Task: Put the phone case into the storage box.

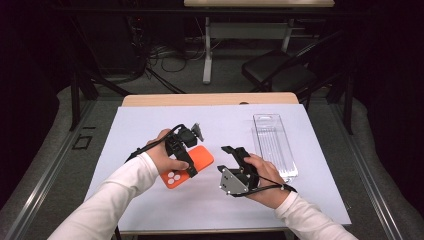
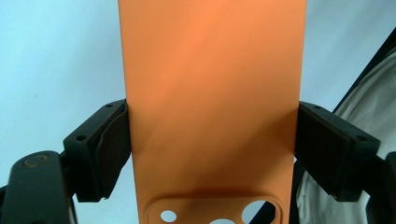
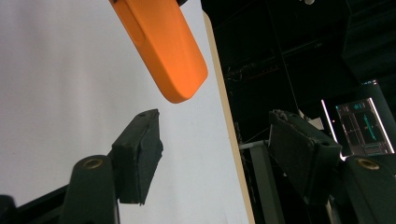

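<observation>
Orange phone case (image 1: 187, 167) is held a little above the white desk (image 1: 150, 125), with its long axis slanting from the camera cut-out end, which is nearest to the person, up to the plain rounded end, which points away and toward the right tool (image 1: 234, 156). The left tool (image 1: 184, 150) is clamped across the width of the case: in the left gripper view both black pads press on its long edges (image 2: 210, 93), just above the camera holes. The right tool stands just beside the rounded end of the case, on its right, not touching it. In the right gripper view its pads are apart with nothing between them, and the tip of the case (image 3: 177, 70) hangs beyond the left pad. Between the case and the right tool is only bare desk surface. A clear plastic box (image 1: 274, 145) lies farther right of the case, behind the right hand (image 1: 267, 177), with its long side running away from the person. Beyond the desk, far from the case, stands a dark chair (image 1: 280, 70).
</observation>
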Demonstrator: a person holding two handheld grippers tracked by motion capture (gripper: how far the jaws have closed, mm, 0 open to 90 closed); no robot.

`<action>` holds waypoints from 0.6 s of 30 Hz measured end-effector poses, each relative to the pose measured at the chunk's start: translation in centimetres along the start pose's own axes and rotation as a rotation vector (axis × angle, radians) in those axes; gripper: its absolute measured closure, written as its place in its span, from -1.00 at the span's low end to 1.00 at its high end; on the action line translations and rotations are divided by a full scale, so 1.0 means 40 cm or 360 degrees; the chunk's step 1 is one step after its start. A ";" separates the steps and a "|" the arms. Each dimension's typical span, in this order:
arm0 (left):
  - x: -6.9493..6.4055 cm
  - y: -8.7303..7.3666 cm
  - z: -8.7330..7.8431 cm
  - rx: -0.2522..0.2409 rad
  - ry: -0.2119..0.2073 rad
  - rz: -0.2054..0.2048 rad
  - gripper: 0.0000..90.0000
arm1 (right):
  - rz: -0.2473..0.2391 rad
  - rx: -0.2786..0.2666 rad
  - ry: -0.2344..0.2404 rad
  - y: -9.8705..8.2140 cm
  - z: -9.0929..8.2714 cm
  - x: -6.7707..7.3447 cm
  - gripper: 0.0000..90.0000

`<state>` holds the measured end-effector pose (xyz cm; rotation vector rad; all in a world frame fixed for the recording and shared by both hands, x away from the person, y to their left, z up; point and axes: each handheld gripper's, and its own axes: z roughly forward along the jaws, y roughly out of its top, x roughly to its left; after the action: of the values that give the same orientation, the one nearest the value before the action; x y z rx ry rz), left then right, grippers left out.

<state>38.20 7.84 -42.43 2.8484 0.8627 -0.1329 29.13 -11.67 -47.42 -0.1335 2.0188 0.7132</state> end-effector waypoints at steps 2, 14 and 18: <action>-0.001 0.002 0.000 0.0006 -0.0003 0.0016 -0.65 | -0.0016 -0.0002 -0.0009 -0.001 0.000 0.003 -0.24; -0.010 0.014 0.004 0.0015 -0.0006 0.0046 -0.65 | -0.0087 0.0013 -0.0008 -0.002 0.005 0.005 -0.17; -0.020 0.020 0.009 0.0015 -0.0013 0.0060 -0.65 | -0.0099 0.0011 -0.0028 -0.006 0.006 0.008 -0.16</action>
<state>37.96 6.68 -42.56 2.8690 0.8086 -0.1447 29.21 -11.67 -47.88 -0.1849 1.9915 0.6657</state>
